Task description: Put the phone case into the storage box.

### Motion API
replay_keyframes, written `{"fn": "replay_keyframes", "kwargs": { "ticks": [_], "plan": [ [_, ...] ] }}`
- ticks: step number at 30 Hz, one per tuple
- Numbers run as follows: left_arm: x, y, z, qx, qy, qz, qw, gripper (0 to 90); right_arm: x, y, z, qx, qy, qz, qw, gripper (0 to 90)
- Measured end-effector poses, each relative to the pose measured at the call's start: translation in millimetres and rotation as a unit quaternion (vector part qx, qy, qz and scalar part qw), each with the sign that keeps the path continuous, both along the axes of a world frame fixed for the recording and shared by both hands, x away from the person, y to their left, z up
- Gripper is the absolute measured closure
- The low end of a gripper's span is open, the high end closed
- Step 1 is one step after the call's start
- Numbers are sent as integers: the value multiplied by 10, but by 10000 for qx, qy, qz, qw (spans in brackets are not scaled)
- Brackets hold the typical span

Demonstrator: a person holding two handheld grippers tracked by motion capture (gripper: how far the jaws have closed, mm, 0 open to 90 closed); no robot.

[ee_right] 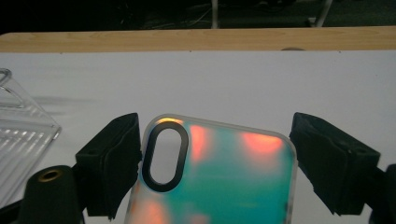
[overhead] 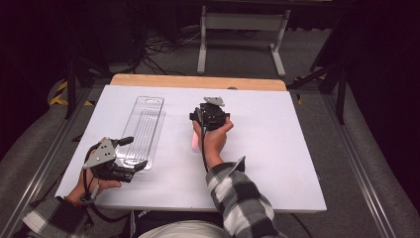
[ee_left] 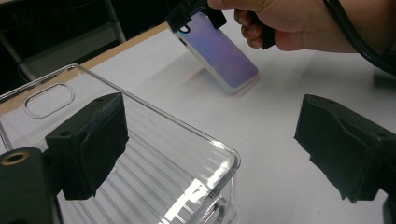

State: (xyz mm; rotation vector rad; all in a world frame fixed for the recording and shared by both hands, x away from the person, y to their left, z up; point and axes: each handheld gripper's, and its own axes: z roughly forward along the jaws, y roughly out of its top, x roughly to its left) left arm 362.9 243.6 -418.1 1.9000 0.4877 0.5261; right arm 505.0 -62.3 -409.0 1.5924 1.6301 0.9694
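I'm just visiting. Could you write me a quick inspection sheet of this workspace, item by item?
Surface: white tabletop with a wooden far edge; looks clean.
Job's things: a long clear ribbed plastic tray lies flat on the table. A shimmering, colour-shifting phone case with an oval camera cutout is held tilted, with its low end at or near the table.
Clutter: nothing seen.
Grippers: left gripper is open, with its jaws either side of the tray's near corner. Right gripper is shut on the phone case's sides.
Cables: a black cable trails from the right gripper. Loose black cables lie on the floor.
Surroundings: grey carpet, a grey metal stand, and yellow-black tape.
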Motion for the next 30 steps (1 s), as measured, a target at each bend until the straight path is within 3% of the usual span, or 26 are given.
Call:
{"fn": "replay_keyframes", "kwargs": {
  "ticks": [7,11,30],
  "plan": [
    [3,-7,18,3,-47,50,10000,99,-110,25,93,-36,-365,210,9991,182],
    [4,-16,29,5,-68,66,10000,100,-194,29,115,-188,-657,274,9973,183],
    [49,-185,152,115,-263,-2,9996,105,-405,-206,276,92,-1211,527,9912,188]
  ]
}}
